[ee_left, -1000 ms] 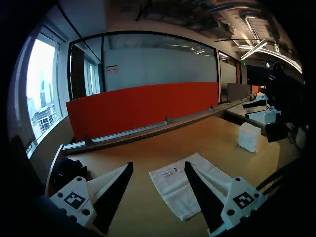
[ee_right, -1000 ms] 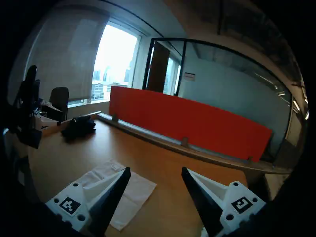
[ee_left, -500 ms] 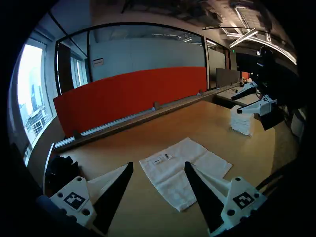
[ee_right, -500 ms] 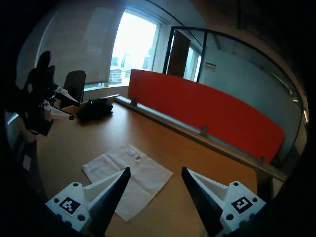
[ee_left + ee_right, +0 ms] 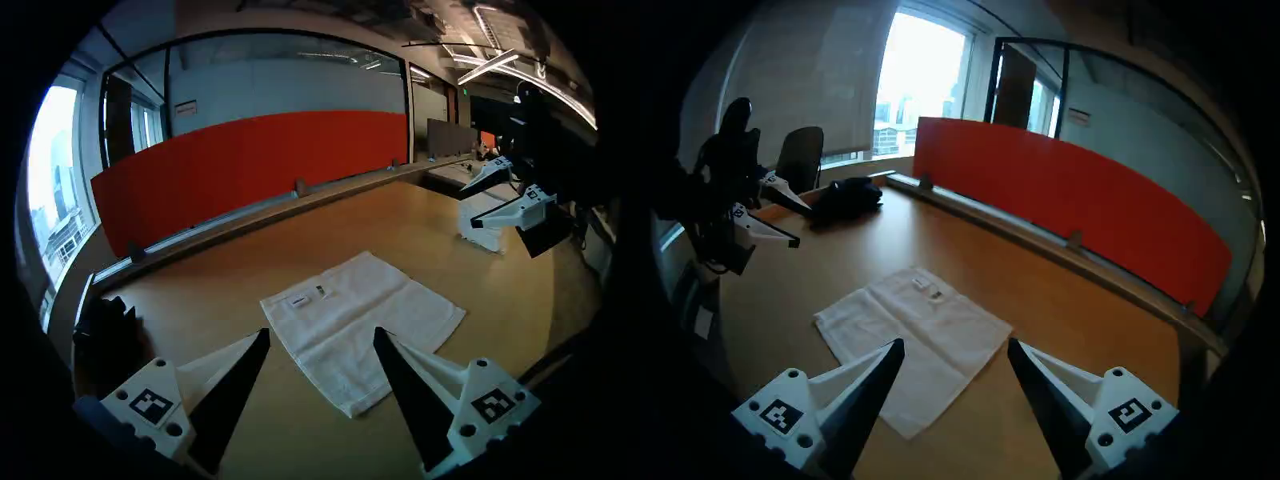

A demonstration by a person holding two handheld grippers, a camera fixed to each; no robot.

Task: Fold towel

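Wooden desktop (image 5: 384,224) runs along a red divider screen (image 5: 256,172), and the white towel (image 5: 360,320) lies spread flat on it, well out from the divider, with the edge that carries its small label (image 5: 308,298) turned toward the divider. Both tools hang over the desk on the towel's far side from the divider. The left gripper (image 5: 320,330) has its fingers spread wide with nothing between them, and the right gripper (image 5: 955,342) is just as wide and just as empty; neither appears to touch the cloth. A dark bundle (image 5: 846,198) sits close against the divider, and what looks like a stack of folded towels (image 5: 480,238) stands farther out from it. From here the main risk is a skewed fold: if the two grippers take the corners farthest from the divider unevenly, the carried edge will land crooked. The smooth wood could also let the whole towel slide toward the divider instead of doubling over. Fingers closing too high would pinch air, and closing too low would scrape the desk.
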